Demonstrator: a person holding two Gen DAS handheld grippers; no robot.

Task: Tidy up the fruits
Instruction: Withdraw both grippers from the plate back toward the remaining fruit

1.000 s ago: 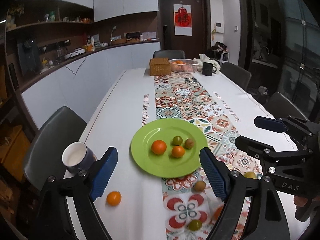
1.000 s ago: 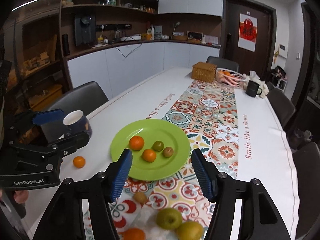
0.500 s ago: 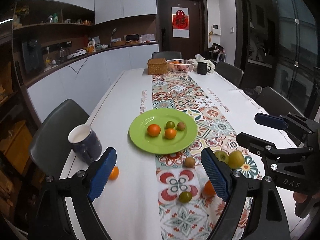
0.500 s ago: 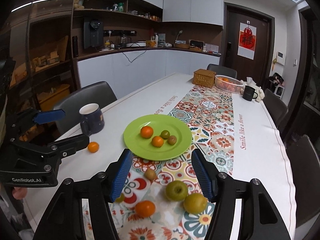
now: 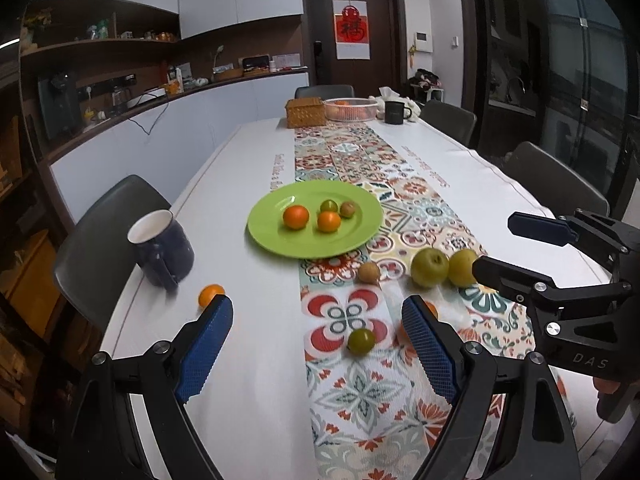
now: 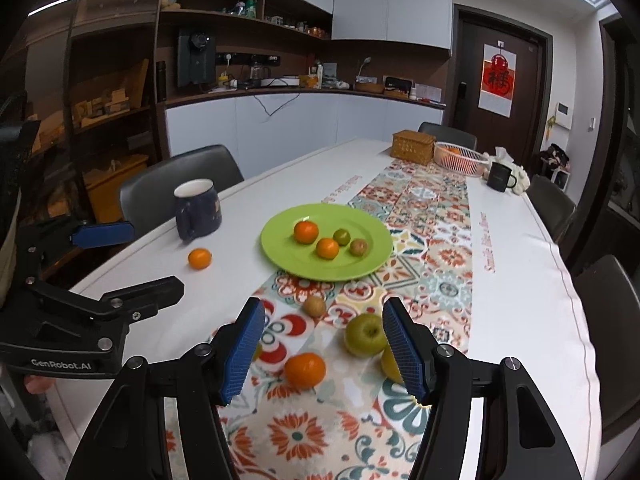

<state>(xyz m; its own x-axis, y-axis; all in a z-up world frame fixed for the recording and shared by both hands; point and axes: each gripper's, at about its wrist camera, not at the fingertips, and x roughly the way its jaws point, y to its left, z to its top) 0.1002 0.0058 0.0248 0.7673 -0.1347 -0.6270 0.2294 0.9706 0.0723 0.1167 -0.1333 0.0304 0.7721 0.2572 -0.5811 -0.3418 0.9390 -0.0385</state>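
Observation:
A green plate holds several small fruits: two oranges, a green one and a brownish one. Loose on the table lie an orange by the mug, a kiwi, a green apple, a yellow pear, a small green fruit and another orange. My left gripper is open and empty above the near table. My right gripper is open and empty, above the apple and orange.
A dark blue mug stands left of the plate. At the table's far end are a wicker box, a wire basket with oranges and a black mug. Grey chairs surround the table.
Both grippers have drawn back and up from the plate toward the near table edge, bringing the loose fruits on the runner into view. Both stay open and empty.

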